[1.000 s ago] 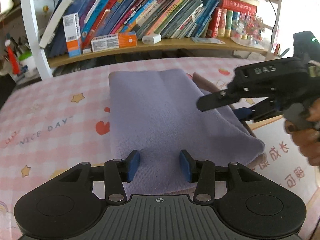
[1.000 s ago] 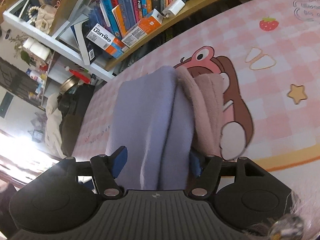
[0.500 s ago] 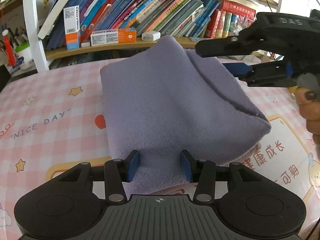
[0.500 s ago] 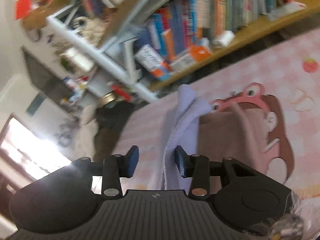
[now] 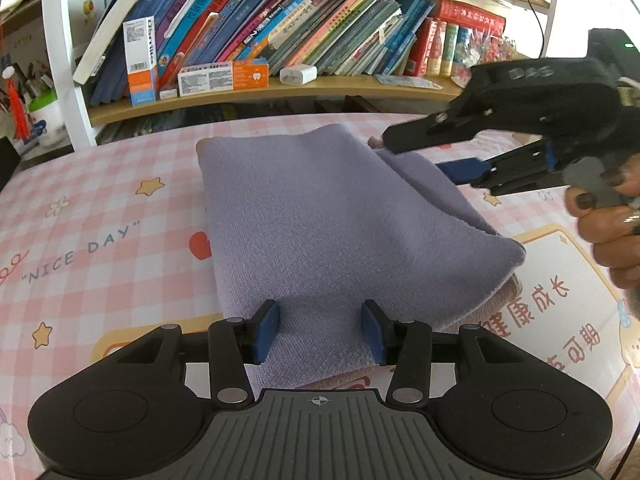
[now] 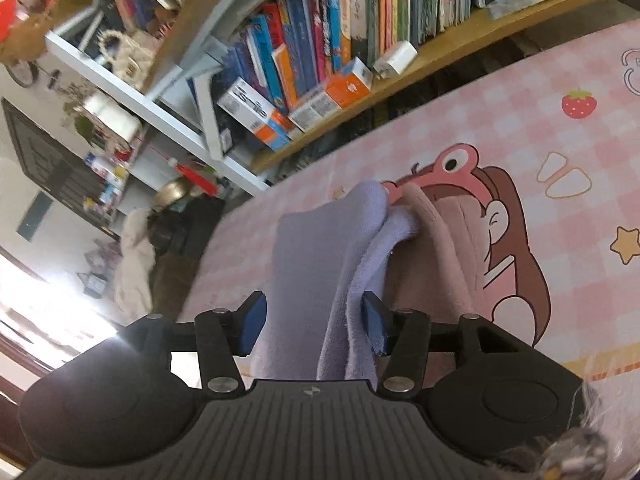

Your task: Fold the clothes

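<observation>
Both tongs are spread around the purple cloth (image 5: 340, 232), left tongs (image 5: 320, 330) and right tongs (image 6: 312, 324), so its loose fold could flop open.

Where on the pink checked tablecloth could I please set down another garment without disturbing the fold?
The pink checked tablecloth lies bare left of the folded lavender fleece garment, around the "NICE DAY" lettering. Another bare stretch runs from the strawberry print to the star print. The garment's right edge is crowded: the right gripper works there.
</observation>
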Action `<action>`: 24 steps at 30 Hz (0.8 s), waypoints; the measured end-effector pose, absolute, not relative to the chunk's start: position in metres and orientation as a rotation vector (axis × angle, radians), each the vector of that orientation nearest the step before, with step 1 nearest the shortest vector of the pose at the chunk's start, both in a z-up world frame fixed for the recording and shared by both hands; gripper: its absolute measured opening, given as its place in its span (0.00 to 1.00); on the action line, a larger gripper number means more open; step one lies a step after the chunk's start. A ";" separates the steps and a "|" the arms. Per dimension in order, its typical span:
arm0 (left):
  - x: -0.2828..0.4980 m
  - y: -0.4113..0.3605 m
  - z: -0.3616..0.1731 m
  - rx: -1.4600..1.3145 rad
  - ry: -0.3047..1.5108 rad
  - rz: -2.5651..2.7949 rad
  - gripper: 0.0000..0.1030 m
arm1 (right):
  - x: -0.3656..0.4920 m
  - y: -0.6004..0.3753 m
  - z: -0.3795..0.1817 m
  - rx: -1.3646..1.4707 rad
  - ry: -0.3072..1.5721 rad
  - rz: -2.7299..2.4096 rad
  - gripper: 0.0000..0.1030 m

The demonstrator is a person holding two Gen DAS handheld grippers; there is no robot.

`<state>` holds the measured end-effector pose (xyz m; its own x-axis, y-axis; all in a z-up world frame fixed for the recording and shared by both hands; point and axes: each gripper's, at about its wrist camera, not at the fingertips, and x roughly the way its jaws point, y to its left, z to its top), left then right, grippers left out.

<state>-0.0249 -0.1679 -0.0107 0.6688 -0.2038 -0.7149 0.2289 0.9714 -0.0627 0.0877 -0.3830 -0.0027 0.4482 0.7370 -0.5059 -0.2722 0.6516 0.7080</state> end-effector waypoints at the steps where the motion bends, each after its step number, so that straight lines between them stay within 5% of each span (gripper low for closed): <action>1: -0.025 -0.167 -0.011 0.033 0.801 -0.245 0.45 | 0.091 -0.380 -0.005 0.575 0.910 0.666 0.49; 9: -0.025 -0.164 -0.011 0.025 0.799 -0.253 0.45 | 0.126 -0.358 -0.019 0.488 0.935 0.581 0.50; 13: -0.025 -0.162 -0.011 0.017 0.805 -0.259 0.45 | 0.123 -0.352 -0.003 0.396 0.848 0.593 0.17; 14: -0.025 -0.161 -0.011 0.010 0.805 -0.259 0.45 | 0.118 -0.351 0.004 0.372 0.813 0.607 0.16; 19: -0.025 -0.159 -0.013 -0.007 0.808 -0.262 0.45 | 0.087 -0.334 0.020 0.090 0.656 0.613 0.16; 24: -0.023 -0.160 -0.012 -0.005 0.815 -0.261 0.45 | 0.094 -0.332 0.005 -0.040 0.754 0.458 0.37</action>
